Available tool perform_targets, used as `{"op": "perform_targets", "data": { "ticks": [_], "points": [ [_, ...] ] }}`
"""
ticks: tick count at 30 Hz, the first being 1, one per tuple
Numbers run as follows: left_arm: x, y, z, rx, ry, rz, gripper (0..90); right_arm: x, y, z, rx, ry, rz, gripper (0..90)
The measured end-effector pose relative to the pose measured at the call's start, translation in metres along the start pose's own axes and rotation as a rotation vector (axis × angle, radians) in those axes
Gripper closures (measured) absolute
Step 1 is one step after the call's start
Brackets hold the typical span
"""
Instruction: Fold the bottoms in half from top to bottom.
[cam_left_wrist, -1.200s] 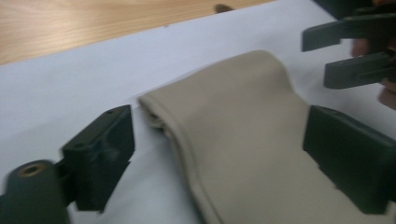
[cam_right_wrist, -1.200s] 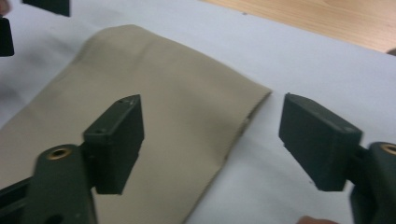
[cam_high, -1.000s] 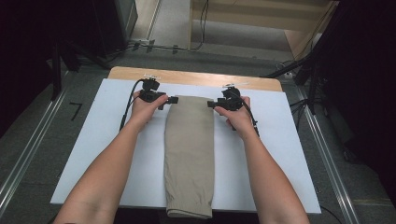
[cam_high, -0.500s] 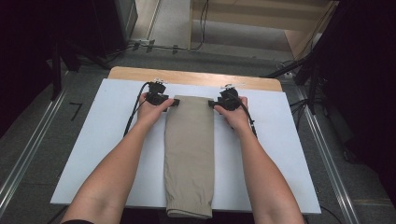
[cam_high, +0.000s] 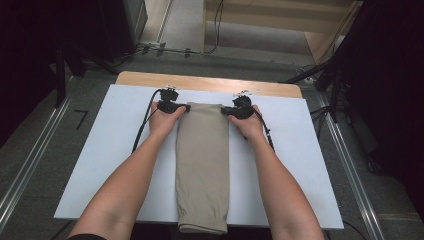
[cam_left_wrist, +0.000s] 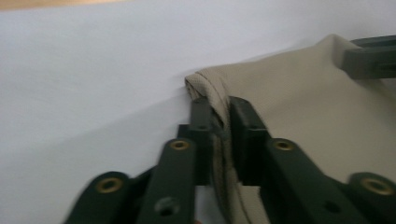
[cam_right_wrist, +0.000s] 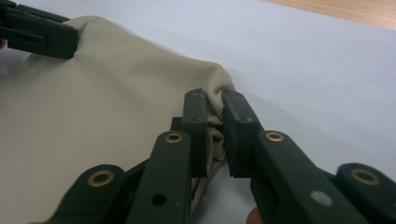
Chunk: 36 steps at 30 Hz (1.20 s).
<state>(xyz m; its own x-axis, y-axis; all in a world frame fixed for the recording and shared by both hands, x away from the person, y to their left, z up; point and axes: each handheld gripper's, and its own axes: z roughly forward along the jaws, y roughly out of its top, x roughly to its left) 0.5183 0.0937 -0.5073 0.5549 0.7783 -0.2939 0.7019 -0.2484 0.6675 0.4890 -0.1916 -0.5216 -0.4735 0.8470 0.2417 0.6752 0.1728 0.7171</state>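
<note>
A long folded beige cloth (cam_high: 202, 165) lies lengthwise down the middle of the white board (cam_high: 110, 145), its near end hanging over the front edge. My left gripper (cam_high: 186, 107) is shut on the cloth's far left corner; the left gripper view has its jaws pinching the hemmed edge (cam_left_wrist: 217, 105). My right gripper (cam_high: 226, 111) is shut on the far right corner (cam_right_wrist: 215, 100), fabric bunched between its black jaws. Both corners rest close to the board. The other gripper's tip (cam_right_wrist: 42, 35) holds the opposite corner in the right gripper view.
The white board sits on a wooden table (cam_high: 210, 82) whose far edge shows beyond it. Metal rails (cam_high: 30, 160) run along both sides on the grey floor. Black cables (cam_high: 142, 125) trail from the grippers across the board.
Both grippers have closed in from beside the cloth's far corners onto the corners themselves and now pinch them. The cloth's far edge looks slightly gathered.
</note>
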Motion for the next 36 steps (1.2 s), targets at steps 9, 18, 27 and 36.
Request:
{"op": "perform_targets", "data": {
  "ticks": [9,18,27,36],
  "points": [
    [-0.001,0.007,-0.005,-0.019,-0.007,0.016,88.6,0.008,0.006,-0.003,0.006,-0.074,-0.019,84.8],
    [-0.012,0.065,-0.04,-0.166,-0.041,0.08,88.8,0.006,0.051,-0.032,-0.105,-0.105,-0.047,85.1],
    [-0.032,0.081,-0.075,-0.296,-0.101,0.186,88.7,0.015,0.077,-0.078,-0.242,-0.114,-0.107,85.1],
    [-0.042,0.045,-0.1,-0.336,-0.163,0.224,88.6,0.037,0.045,-0.104,-0.293,-0.058,-0.166,85.1]
  ]
}}
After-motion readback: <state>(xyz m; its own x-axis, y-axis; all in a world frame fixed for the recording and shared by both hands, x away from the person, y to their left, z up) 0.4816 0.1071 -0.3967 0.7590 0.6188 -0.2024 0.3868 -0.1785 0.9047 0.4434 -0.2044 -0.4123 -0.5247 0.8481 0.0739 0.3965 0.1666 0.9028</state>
